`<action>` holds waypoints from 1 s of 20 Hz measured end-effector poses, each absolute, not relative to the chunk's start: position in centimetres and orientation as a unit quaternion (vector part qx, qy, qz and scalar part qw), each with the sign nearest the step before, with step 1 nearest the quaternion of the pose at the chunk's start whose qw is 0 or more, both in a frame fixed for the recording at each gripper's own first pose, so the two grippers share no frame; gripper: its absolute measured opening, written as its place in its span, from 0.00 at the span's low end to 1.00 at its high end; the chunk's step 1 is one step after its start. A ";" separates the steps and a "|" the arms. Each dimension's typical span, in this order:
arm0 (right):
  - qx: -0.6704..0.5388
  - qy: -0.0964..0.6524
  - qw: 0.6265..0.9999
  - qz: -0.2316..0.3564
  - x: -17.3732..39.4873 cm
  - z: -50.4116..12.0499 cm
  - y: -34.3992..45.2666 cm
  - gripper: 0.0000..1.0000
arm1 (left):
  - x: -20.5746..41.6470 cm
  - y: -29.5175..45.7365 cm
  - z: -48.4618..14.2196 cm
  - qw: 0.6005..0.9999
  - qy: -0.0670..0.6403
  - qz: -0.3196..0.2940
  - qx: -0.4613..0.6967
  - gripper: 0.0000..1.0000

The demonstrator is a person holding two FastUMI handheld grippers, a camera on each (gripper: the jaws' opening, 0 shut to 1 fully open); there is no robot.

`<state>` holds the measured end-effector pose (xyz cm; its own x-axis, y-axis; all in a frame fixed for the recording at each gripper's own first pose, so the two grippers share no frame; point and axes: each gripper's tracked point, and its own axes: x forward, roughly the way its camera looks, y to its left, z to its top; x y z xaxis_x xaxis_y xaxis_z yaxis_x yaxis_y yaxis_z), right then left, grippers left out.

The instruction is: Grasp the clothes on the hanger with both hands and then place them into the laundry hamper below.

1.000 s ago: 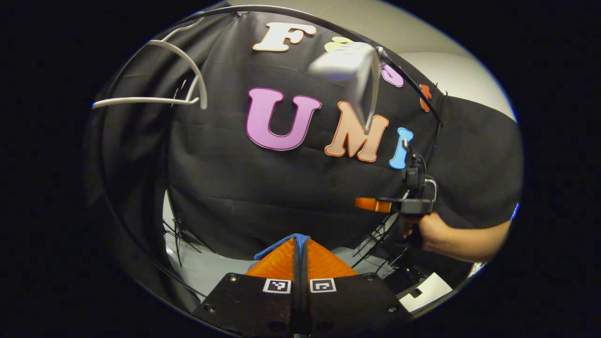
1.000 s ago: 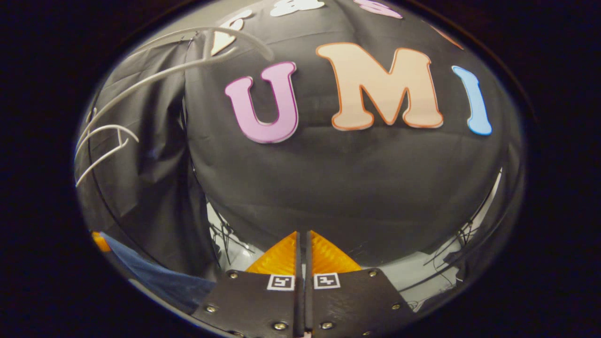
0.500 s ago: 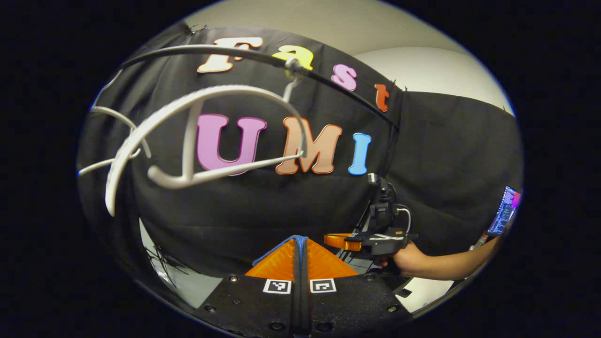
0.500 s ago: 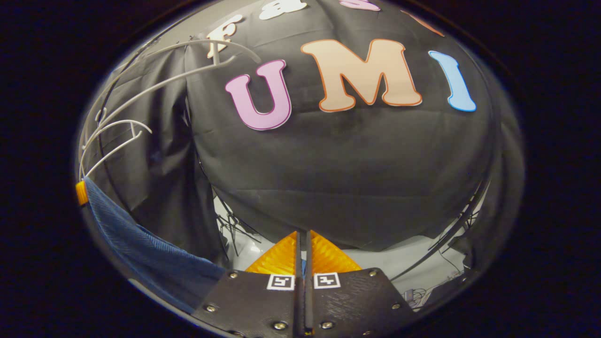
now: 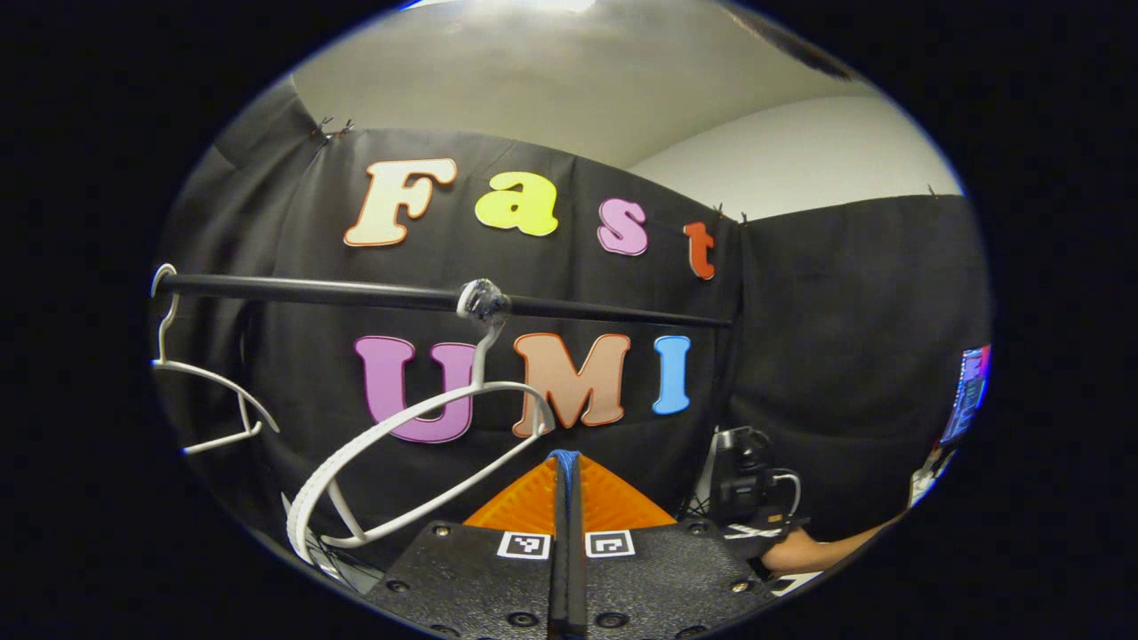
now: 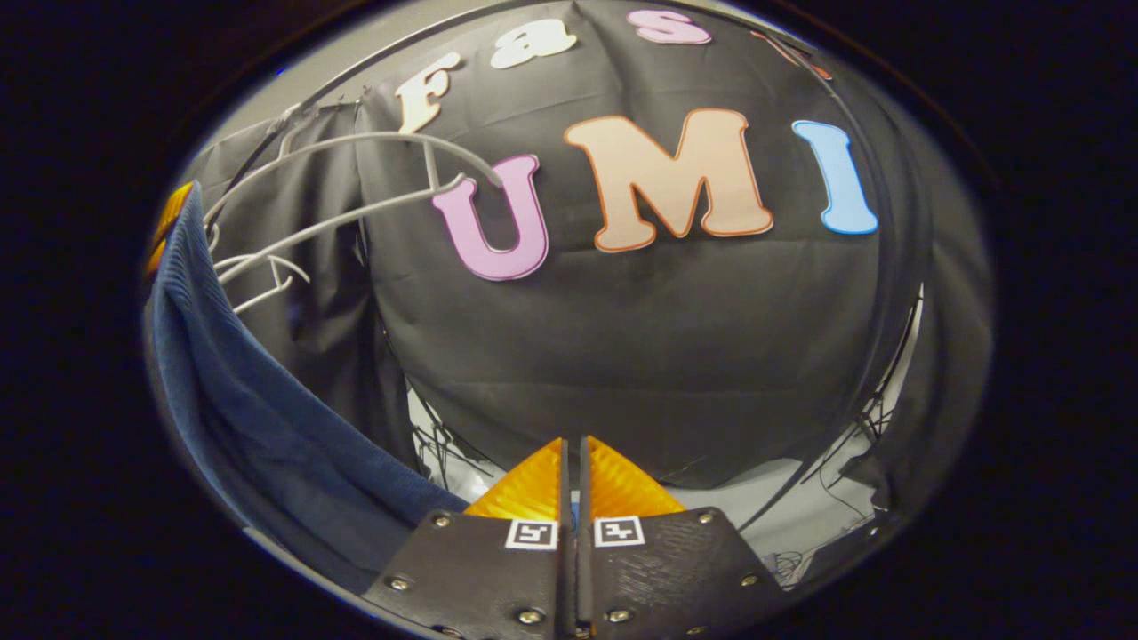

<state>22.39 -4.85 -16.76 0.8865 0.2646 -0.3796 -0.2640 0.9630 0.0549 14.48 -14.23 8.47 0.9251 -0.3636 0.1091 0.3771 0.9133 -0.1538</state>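
Observation:
A dark blue knitted garment (image 6: 240, 400) stretches from my left gripper (image 6: 165, 233), high at the left edge of the right gripper view, down to my right gripper (image 6: 573, 442). The right gripper is shut, with a sliver of blue between its fingers. In the left gripper view my left gripper (image 5: 566, 458) is shut on a blue edge of the garment (image 5: 564, 456). A bare white hanger (image 5: 418, 422) hangs tilted from the black rail (image 5: 338, 292) just beyond it. The right gripper's body (image 5: 751, 498) and the hand (image 5: 800, 553) holding it sit low at the right.
A second white hanger (image 5: 209, 382) hangs at the rail's left end. Several bare hangers (image 6: 356, 178) cluster at the upper left of the right gripper view. A screen (image 5: 971, 391) glows at the far right. Stand legs and cables (image 6: 444, 444) lie on the pale floor.
The left gripper rose, drawing the blue garment higher across the left of the right gripper view. The bare hanger has dropped lower in the left gripper view. Both grippers stayed shut.

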 end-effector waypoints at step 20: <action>-0.032 0.326 0.941 0.083 17.6 -29.0 -1.7 0.01 | 18.9 -17.0 -22.9 0.955 0.259 -0.134 -0.057 0.01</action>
